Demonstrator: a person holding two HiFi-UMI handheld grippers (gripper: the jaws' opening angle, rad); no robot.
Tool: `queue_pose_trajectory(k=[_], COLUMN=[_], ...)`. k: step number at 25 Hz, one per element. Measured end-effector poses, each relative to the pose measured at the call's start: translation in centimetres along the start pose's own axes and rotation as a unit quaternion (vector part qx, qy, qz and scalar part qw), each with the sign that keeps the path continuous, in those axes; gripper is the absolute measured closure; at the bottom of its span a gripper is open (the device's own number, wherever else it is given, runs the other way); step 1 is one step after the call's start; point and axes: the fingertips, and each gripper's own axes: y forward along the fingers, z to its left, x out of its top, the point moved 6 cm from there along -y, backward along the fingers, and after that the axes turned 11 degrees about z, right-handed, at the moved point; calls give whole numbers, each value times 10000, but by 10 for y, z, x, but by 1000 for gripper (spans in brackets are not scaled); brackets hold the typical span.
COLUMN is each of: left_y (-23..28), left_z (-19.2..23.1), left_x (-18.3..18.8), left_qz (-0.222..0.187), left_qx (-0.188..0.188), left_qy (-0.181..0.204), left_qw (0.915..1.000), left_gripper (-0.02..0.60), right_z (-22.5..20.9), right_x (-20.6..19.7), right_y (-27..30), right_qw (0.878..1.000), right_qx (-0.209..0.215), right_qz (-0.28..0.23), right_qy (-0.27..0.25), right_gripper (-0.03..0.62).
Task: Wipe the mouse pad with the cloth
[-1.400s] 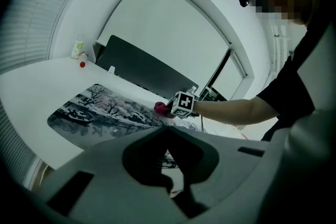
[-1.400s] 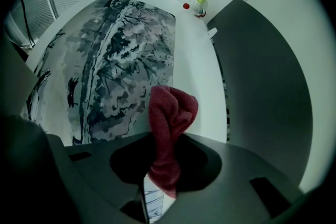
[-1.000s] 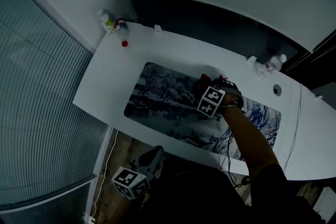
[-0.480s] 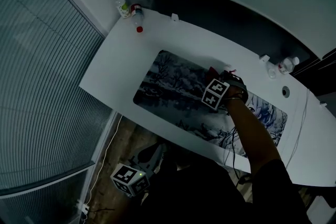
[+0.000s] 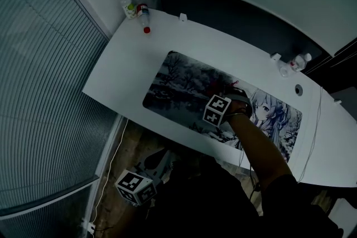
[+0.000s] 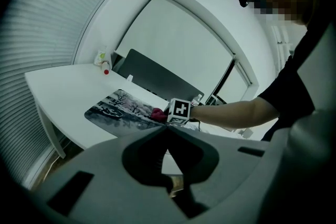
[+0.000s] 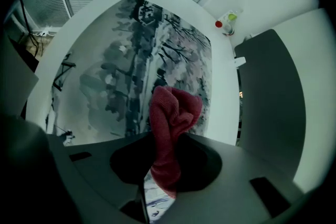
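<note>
Bunched red cloth (image 7: 170, 113) presses on the printed mouse pad (image 5: 178, 82).

In the head view, the jaws of the right gripper (image 5: 218, 96) lie hidden under its own body and the hand (image 5: 239, 102). The cloth (image 5: 214, 86) shows there only as a small red edge; the rest is covered. The arm (image 5: 254, 145) covers a strip of the pad (image 5: 178, 78) near its right end. The left gripper (image 5: 158, 163) sits below the edge of the table (image 5: 128, 69), its jaw tips hidden by dark clothing (image 5: 212, 198). The table's right end is cut off by the picture's edge. In the right gripper view, the gripper body hides the cloth's lower end and the pad's near part. Labels on the bottles (image 5: 134, 7) are too small to read.
</note>
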Motion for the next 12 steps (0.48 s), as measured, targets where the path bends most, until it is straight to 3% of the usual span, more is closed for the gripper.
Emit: queue_pose_trajectory(k=[12], left_y=[-26], left_z=[23], left_x=[-13], left_qz=[122], left_qx=[-367], left_qy=[275], left_qw=[9989], left_gripper=[575], right_z=[81], right_x=[32], right_y=[-46], right_qw=[9999], right_qx=[-21], right_qz=[-88], right_qy=[54], right_gripper=[482])
